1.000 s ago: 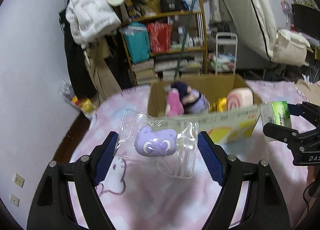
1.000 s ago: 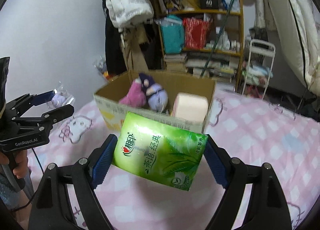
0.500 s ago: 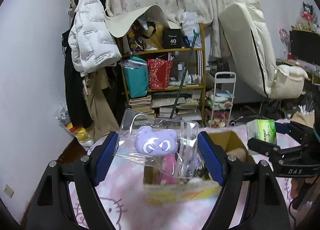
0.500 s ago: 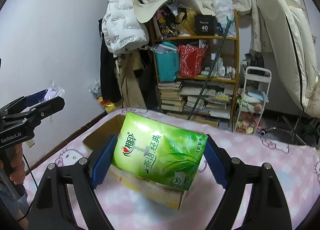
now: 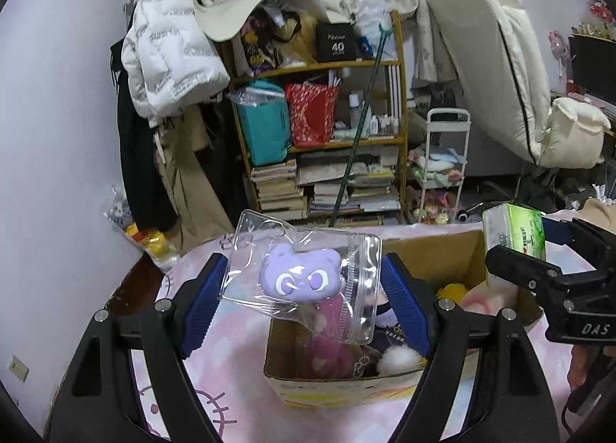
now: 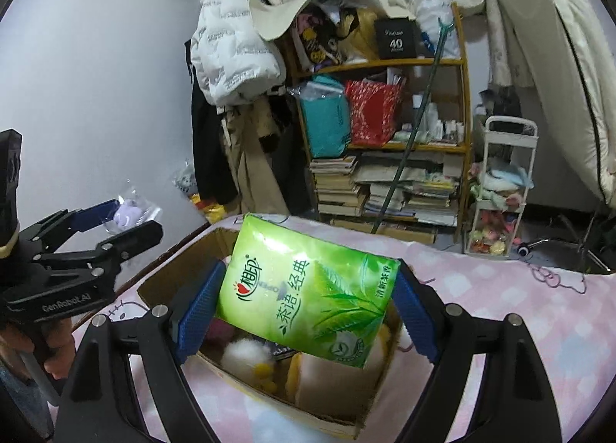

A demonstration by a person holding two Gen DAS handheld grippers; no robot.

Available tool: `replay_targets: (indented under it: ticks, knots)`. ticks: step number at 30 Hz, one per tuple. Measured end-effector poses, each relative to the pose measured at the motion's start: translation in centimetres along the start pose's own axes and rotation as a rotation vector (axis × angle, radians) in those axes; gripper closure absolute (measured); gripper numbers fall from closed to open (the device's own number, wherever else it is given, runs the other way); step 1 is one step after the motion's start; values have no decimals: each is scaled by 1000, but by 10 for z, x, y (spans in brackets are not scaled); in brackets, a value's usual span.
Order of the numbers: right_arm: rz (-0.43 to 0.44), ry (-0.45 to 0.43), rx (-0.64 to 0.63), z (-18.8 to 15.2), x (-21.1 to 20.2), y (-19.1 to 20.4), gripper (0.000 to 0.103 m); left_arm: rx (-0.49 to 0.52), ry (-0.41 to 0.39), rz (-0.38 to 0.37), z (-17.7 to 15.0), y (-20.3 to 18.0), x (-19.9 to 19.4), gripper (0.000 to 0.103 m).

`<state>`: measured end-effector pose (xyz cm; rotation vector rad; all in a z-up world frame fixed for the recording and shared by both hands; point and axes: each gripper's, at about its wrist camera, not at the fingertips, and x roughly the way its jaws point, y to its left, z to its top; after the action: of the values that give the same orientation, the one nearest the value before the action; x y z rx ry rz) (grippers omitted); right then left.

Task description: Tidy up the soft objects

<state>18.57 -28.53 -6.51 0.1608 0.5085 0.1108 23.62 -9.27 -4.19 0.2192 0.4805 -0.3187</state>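
Observation:
My left gripper (image 5: pixel 304 289) is shut on a clear zip bag holding a purple cat-face toy (image 5: pixel 300 279), held above the left end of an open cardboard box (image 5: pixel 346 385). My right gripper (image 6: pixel 308 300) is shut on a green tissue pack (image 6: pixel 308 289), held above the same box (image 6: pixel 169 281). The box holds plush toys, among them a pink one (image 5: pixel 327 343), a white pompom (image 6: pixel 244 356) and a cream roll-shaped cushion (image 6: pixel 331 385). The right gripper with its tissue pack (image 5: pixel 516 239) shows at the right of the left wrist view. The left gripper (image 6: pixel 115 223) shows at the left of the right wrist view.
The box sits on a pink checked bedspread (image 6: pixel 500 304). Behind the bed stand a cluttered wooden bookshelf (image 5: pixel 331 142), a white jacket on a coat rack (image 5: pixel 169 57), a small white trolley (image 5: pixel 442 173) and a leaning cream mattress (image 5: pixel 500 57). A wooden bed edge (image 5: pixel 131 289) runs at the left.
Both grippers rose, then came forward and over the box with their loads; the box now lies directly beneath them and I look down into it. Both grips are unchanged.

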Motion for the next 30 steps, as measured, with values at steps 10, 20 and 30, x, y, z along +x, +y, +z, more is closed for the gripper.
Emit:
replay_targets:
  ticks: [10, 20, 30]
  knots:
    - [59, 44, 25, -9, 19, 1, 13, -24, 41, -20, -15, 6, 18, 16]
    - [43, 25, 32, -9, 17, 0, 2, -74, 29, 18, -18, 21, -1, 10]
    - [-44, -60, -22, 6, -37, 2, 0, -75, -26, 79, -5, 28, -50, 6]
